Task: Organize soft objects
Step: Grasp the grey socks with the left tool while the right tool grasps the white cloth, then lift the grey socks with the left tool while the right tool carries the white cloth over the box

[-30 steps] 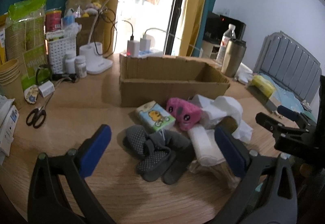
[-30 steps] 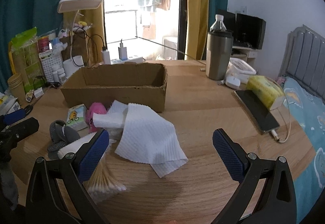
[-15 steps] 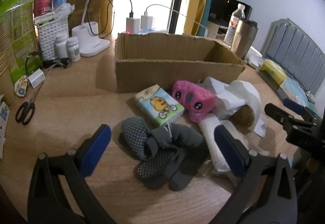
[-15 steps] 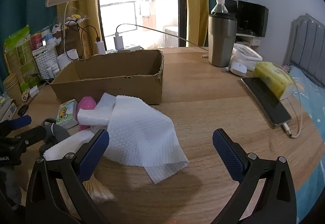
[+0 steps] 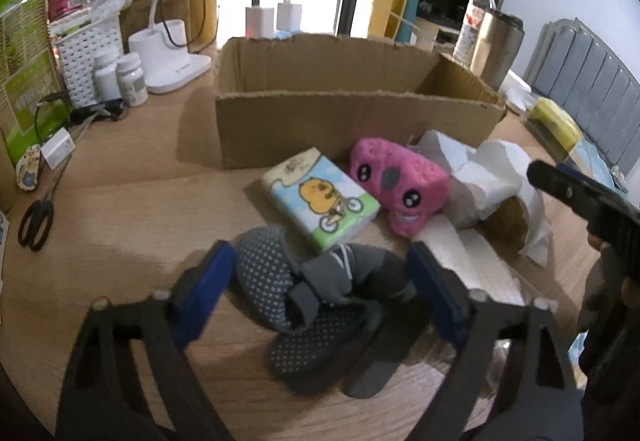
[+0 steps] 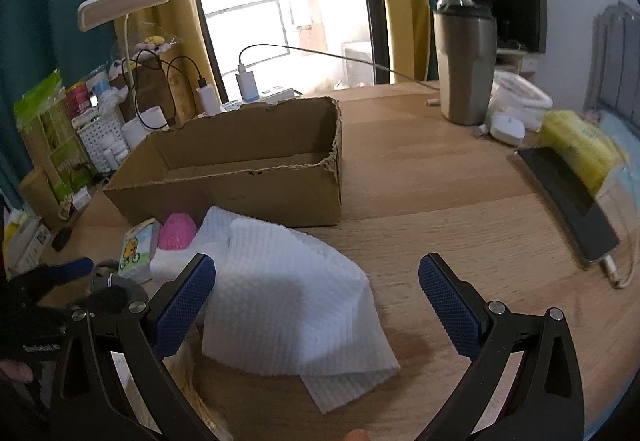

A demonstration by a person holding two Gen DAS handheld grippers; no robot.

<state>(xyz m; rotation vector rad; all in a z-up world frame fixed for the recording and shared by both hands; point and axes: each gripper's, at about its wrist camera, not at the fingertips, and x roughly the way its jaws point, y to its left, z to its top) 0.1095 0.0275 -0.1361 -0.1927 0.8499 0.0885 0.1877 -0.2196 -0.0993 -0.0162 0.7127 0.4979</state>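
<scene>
The wooden table (image 6: 440, 201) spreads out under both my grippers. Straight ahead of my jaws sits the open cardboard box (image 5: 352, 113), with nothing visible inside it from the right wrist view. Under my right gripper (image 6: 316, 301) lies a white paper towel (image 6: 288, 305), draped mostly toward my left finger and partly between the two; those jaws are spread wide and grip nothing. My left gripper (image 5: 320, 281) is also wide open, empty, with the pile of grey dotted socks (image 5: 320, 301) lying between its fingers (whether the pads touch the fabric I cannot tell). Just beyond the socks, between them and the box, are the tissue pack (image 5: 320, 201) with a cartoon cyclist and, to its right, the pink plush toy (image 5: 400, 181), the two touching. More crumpled white tissue (image 5: 488, 177) sits past my left gripper's right finger. Far off to the left of those jaws lie black scissors (image 5: 36, 221).
</scene>
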